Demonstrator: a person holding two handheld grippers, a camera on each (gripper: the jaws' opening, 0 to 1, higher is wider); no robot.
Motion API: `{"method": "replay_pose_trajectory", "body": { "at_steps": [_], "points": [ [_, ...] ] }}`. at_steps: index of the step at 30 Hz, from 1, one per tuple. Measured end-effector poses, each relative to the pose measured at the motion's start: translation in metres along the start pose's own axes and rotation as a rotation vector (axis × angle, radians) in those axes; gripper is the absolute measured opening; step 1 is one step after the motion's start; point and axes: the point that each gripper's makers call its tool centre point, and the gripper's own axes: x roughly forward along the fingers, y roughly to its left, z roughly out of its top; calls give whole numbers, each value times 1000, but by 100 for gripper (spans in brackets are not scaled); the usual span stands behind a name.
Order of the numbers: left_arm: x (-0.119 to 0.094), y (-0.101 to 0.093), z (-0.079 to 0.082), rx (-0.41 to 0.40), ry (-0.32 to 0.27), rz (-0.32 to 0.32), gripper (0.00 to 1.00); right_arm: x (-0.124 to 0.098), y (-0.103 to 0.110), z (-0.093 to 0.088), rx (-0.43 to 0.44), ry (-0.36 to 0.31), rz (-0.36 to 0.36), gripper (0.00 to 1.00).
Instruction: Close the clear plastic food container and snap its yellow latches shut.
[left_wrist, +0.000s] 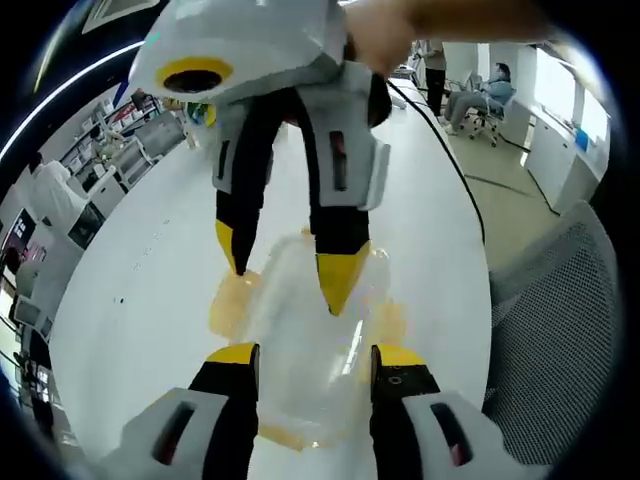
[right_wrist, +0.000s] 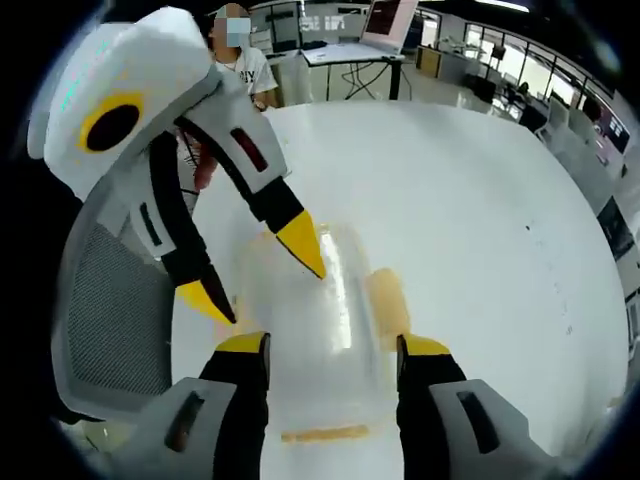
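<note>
The clear plastic food container (left_wrist: 300, 350) lies on the white table (left_wrist: 150, 270) with its lid down. Pale yellow latches (left_wrist: 228, 305) stick out along its sides. My left gripper (left_wrist: 316, 355) stands open, its yellow tips on either side of the container's near end. From above, my right gripper (left_wrist: 283, 268) comes in open, with one fingertip (left_wrist: 338, 285) on the lid. In the right gripper view the container (right_wrist: 320, 330) lies between my right gripper's (right_wrist: 335, 345) open tips. There my left gripper (right_wrist: 255, 270) has one fingertip (right_wrist: 305, 247) on the lid. One latch (right_wrist: 385, 300) juts out to the right.
A grey mesh chair (left_wrist: 560, 330) stands against the table edge, also seen as the chair (right_wrist: 110, 310) in the right gripper view. A black cable (left_wrist: 440, 140) runs along the table's far side. A person (right_wrist: 240, 70) stands beyond the table. Desks and shelves lie further off.
</note>
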Motion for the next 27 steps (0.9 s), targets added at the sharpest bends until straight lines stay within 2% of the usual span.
{"method": "replay_pose_trajectory", "body": {
  "at_steps": [7,14,20,27],
  "points": [
    [4,-6,4,78,3,23,39,9,-5,1,-24,58,59,48],
    [8,-11,5,111,12,26,39,15,-4,0,-34,102,101,48],
    [13,-18,1,163,46,27,39,22,-3,-7,-58,170,142,46],
    [18,-20,-3,190,79,29,37,27,-2,-5,-49,191,179,45]
  ]
}}
